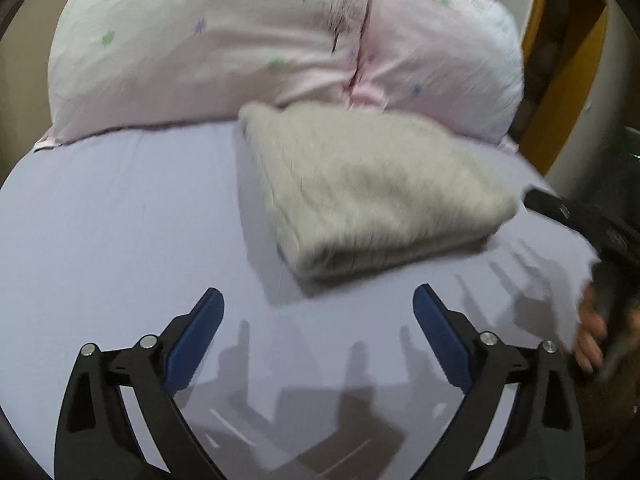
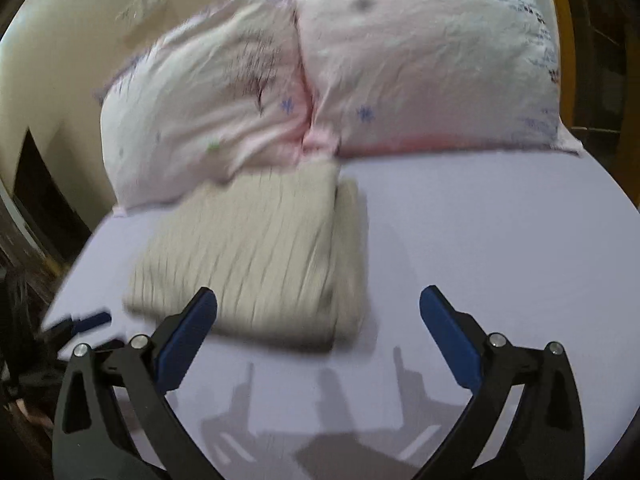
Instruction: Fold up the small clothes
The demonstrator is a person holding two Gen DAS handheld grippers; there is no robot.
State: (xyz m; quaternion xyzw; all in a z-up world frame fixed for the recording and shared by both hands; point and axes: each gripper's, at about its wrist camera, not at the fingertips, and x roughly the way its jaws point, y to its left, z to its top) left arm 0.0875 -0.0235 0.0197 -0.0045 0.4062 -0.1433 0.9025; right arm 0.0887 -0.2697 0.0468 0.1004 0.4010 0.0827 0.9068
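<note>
A beige ribbed garment [image 1: 360, 192] lies folded into a thick rectangle on the lilac bed sheet [image 1: 120, 220], close to the pillows. It also shows in the right wrist view [image 2: 256, 256]. My left gripper [image 1: 318, 300] is open and empty, just in front of the garment's near edge. My right gripper [image 2: 318, 300] is open and empty, hovering over the garment's near right corner. The right gripper's body [image 1: 592, 224] and the hand holding it show at the right edge of the left wrist view. The left gripper's blue fingertip [image 2: 94, 318] shows at the left of the right wrist view.
Two pale pink pillows [image 1: 248, 40] with small star prints lean at the head of the bed behind the garment; they also show in the right wrist view [image 2: 320, 80]. A wooden bed frame [image 1: 568, 92] stands at the far right. The sheet's edge curves off on both sides.
</note>
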